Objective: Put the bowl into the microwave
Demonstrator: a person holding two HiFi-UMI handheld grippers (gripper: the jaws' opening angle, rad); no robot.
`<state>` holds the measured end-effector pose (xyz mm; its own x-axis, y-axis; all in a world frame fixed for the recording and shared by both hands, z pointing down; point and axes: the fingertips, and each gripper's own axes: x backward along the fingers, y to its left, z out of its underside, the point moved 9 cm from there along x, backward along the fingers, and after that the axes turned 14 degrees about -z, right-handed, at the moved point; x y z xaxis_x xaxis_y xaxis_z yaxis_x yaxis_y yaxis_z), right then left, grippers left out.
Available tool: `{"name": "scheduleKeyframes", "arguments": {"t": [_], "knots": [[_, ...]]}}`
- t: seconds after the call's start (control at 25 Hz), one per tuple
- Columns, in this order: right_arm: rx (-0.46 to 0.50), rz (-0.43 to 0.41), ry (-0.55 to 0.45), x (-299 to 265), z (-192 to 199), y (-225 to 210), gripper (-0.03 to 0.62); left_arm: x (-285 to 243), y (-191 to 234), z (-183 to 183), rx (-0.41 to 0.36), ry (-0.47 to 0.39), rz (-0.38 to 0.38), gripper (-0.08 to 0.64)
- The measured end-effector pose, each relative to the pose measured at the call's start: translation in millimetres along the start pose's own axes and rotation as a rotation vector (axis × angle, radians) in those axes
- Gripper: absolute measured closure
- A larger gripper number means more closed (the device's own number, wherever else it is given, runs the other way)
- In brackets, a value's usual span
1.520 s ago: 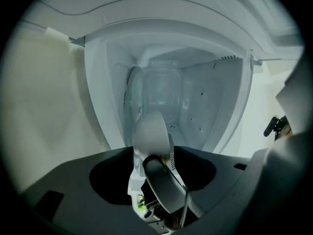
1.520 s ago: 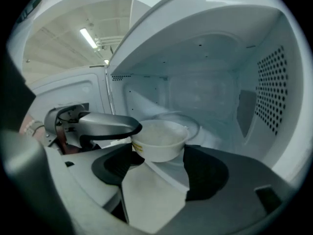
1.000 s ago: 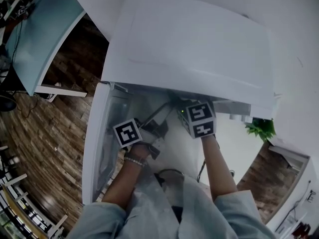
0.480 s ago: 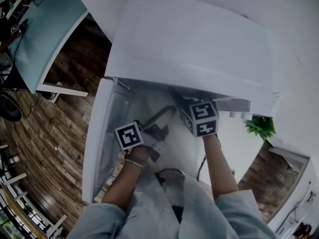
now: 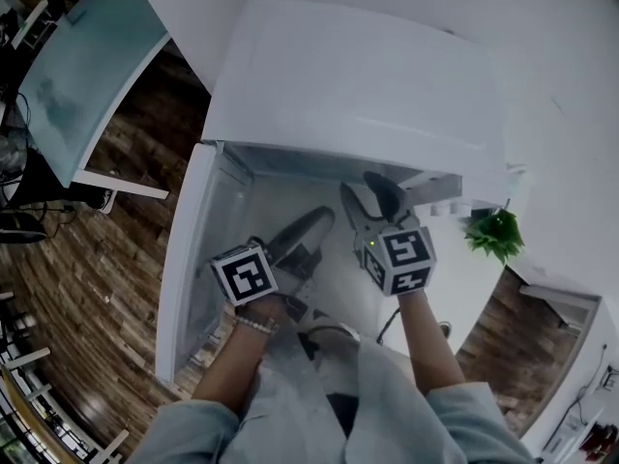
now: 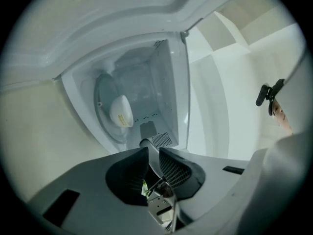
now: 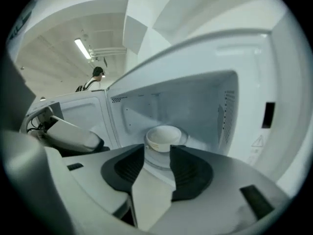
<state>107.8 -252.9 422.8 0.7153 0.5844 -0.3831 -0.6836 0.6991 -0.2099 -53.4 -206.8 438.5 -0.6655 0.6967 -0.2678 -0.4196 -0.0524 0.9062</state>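
The bowl (image 7: 164, 137) is seen upright on the turntable (image 6: 104, 97) inside the microwave (image 5: 368, 95). It is touched by neither tool and lies straight ahead, beyond both sets of tips. The jaws of the left gripper (image 5: 314, 222) are being closed to a narrow slit, and those of the right gripper (image 5: 369, 189) to a wider gap. Nothing is held between either pair. The open door (image 5: 198, 259) is hung at the left, just beside the left gripper, which is judged the nearer one for swinging it shut.

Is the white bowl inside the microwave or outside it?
Inside: the small white bowl sits upright on the glass turntable within the white microwave's open cavity.
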Motion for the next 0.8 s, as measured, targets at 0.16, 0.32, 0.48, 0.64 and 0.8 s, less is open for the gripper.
{"name": "scheduleKeyframes", "arguments": {"t": [0.16, 0.32, 0.48, 0.64, 0.8], "knots": [[0.031, 0.022, -0.07, 24, -10, 13, 0.588, 9, -26, 0, -0.121, -0.016, 0.01, 0.525], [0.038, -0.011, -0.108, 44, -18, 28, 0.591, 16, -47, 3, -0.25, -0.038, 0.011, 0.56], [0.056, -0.026, -0.168, 64, -27, 42, 0.592, 25, -67, 2, -0.329, -0.077, 0.016, 0.561], [0.092, -0.021, -0.206, 83, -32, 49, 0.592, 36, -81, 4, -0.399, -0.118, 0.037, 0.561], [0.078, -0.01, -0.227, 102, -34, 51, 0.592, 45, -93, 6, -0.49, -0.134, 0.039, 0.561]]}}
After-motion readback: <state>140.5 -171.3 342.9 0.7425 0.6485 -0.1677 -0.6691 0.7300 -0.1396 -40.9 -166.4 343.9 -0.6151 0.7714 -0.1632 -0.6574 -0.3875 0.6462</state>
